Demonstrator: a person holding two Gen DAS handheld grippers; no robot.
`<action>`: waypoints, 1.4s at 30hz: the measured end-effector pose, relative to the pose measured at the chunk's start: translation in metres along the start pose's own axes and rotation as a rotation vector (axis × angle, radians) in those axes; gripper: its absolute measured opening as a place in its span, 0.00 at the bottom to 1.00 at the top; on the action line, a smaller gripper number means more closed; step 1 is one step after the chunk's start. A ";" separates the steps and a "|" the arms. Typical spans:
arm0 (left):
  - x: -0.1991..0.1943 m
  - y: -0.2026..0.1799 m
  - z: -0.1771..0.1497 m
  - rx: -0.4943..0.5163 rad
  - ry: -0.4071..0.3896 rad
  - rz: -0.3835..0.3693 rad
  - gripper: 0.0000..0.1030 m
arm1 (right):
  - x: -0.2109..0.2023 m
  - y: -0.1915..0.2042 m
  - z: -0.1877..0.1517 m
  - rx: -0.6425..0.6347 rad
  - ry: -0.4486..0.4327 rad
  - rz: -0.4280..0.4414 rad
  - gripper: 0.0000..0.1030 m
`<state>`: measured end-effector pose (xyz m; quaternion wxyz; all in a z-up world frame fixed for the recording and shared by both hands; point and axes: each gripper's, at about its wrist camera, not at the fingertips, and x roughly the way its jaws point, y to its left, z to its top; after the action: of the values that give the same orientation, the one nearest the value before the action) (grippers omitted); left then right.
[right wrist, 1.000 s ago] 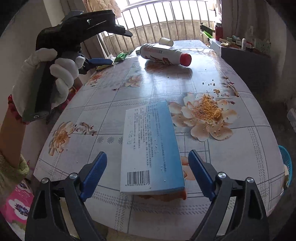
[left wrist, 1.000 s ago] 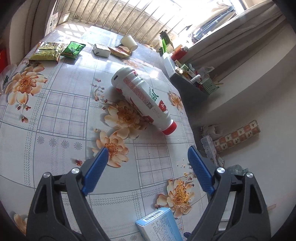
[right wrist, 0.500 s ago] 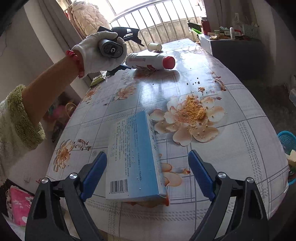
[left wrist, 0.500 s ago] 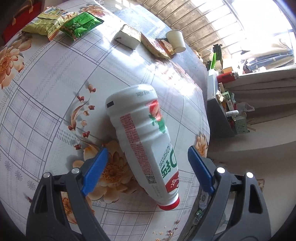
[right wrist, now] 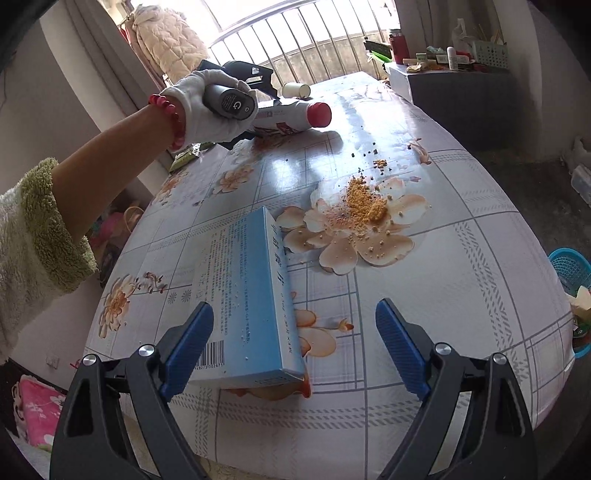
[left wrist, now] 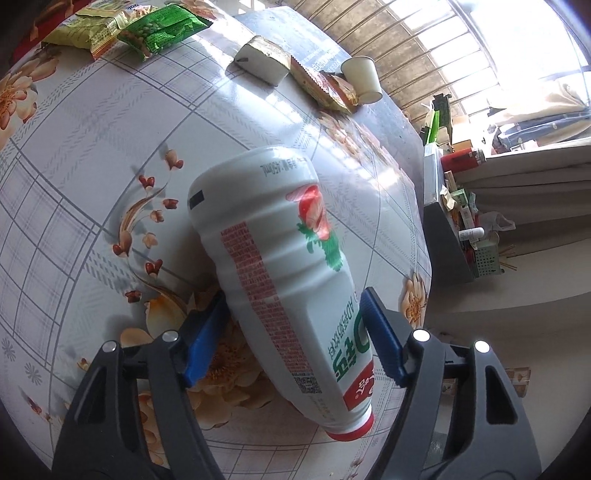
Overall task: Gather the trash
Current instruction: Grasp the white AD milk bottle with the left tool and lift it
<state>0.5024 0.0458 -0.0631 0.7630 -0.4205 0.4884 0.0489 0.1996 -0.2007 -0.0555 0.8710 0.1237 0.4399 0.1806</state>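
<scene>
A white plastic bottle (left wrist: 280, 266) with a red cap lies on its side on the flowered tablecloth (left wrist: 74, 177). My left gripper (left wrist: 291, 295) straddles its lower body. Its jaws are closing, and both blue pads touch the bottle's sides. In the right wrist view a gloved hand (right wrist: 199, 107) holds that gripper over the bottle (right wrist: 295, 114) at the far end. A flat blue box (right wrist: 243, 295) lies near the table's front edge. My right gripper (right wrist: 295, 304) stands open around the box's near end, its left pad close to the box's corner and not touching it.
Green and yellow snack packets (left wrist: 122, 26), a small white carton (left wrist: 262, 62), an orange wrapper (left wrist: 325, 85) and a paper cup (left wrist: 362, 77) lie at the table's far end. Yellow crumbs (right wrist: 365, 199) cover a flower print. A blue basket (right wrist: 570, 269) stands beyond the right edge.
The left gripper moved forward and down over the bottle, rolled, and its jaws narrowed onto the bottle's sides. The right gripper shifted slightly over the blue box and stayed open.
</scene>
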 end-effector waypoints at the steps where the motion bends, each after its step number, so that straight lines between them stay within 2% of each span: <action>1: -0.001 0.001 0.000 0.003 0.001 -0.005 0.66 | 0.000 -0.002 -0.001 0.005 0.004 -0.002 0.84; 9: -0.018 0.025 0.006 0.047 0.022 -0.049 0.65 | -0.007 -0.011 0.000 0.049 0.012 0.024 0.84; 21: -0.087 0.100 0.018 0.195 0.079 -0.082 0.64 | -0.011 0.005 0.010 0.031 0.034 0.053 0.84; 26: -0.122 0.126 0.014 0.317 0.107 -0.100 0.64 | -0.008 0.012 0.012 0.008 0.050 0.037 0.84; 30: -0.153 0.136 -0.004 0.494 0.136 -0.108 0.64 | -0.007 0.015 0.014 0.005 0.054 0.026 0.84; 34: -0.177 0.141 -0.038 0.670 0.162 -0.104 0.64 | -0.005 0.020 0.016 0.003 0.056 0.012 0.84; 37: -0.177 0.147 -0.063 0.720 0.195 -0.089 0.64 | -0.003 0.024 0.015 -0.005 0.061 0.006 0.84; 40: -0.164 0.153 -0.087 0.747 0.198 -0.034 0.64 | 0.002 0.032 0.016 -0.020 0.074 -0.013 0.84; 42: -0.157 0.157 -0.100 0.753 0.200 -0.033 0.62 | 0.005 0.038 0.017 -0.039 0.082 -0.035 0.84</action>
<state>0.2741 0.1309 -0.0499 0.8133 -0.1216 0.5374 -0.1871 0.2086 -0.1652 -0.0347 0.8576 0.0913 0.4735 0.1787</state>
